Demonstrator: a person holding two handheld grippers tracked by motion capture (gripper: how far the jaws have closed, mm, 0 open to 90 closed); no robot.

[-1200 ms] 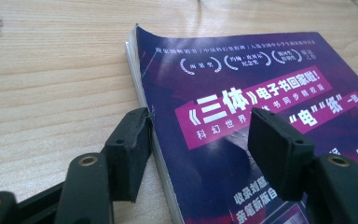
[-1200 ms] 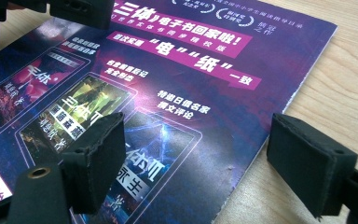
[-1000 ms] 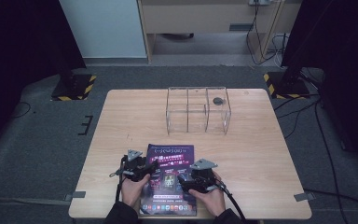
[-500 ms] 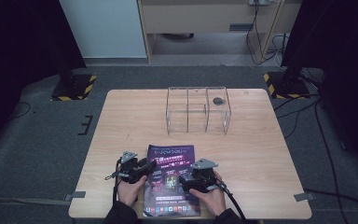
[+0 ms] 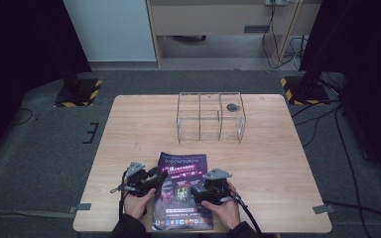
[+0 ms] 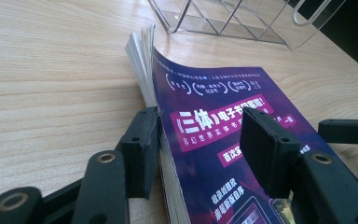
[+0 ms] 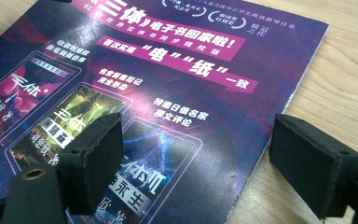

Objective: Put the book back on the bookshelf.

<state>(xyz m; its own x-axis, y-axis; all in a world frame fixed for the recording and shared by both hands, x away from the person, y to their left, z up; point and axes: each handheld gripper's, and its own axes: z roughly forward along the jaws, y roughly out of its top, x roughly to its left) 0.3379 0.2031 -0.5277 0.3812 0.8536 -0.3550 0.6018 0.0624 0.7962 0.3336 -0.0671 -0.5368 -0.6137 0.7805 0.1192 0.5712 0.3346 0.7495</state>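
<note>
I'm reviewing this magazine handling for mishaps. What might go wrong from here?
The left gripper straddles the magazine's open page edge with one jaw on the cover, so closing may catch only the lifted cover and bend or tear it. The right gripper hangs open above the cover, so the magazine may slide.

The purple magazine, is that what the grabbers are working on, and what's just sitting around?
In the job:
magazine
left gripper, jaws either side of the magazine's edge
right gripper, open over the cover

Just lying about:
clear wire rack at the table's far side
small dark round thing inside the rack
</note>
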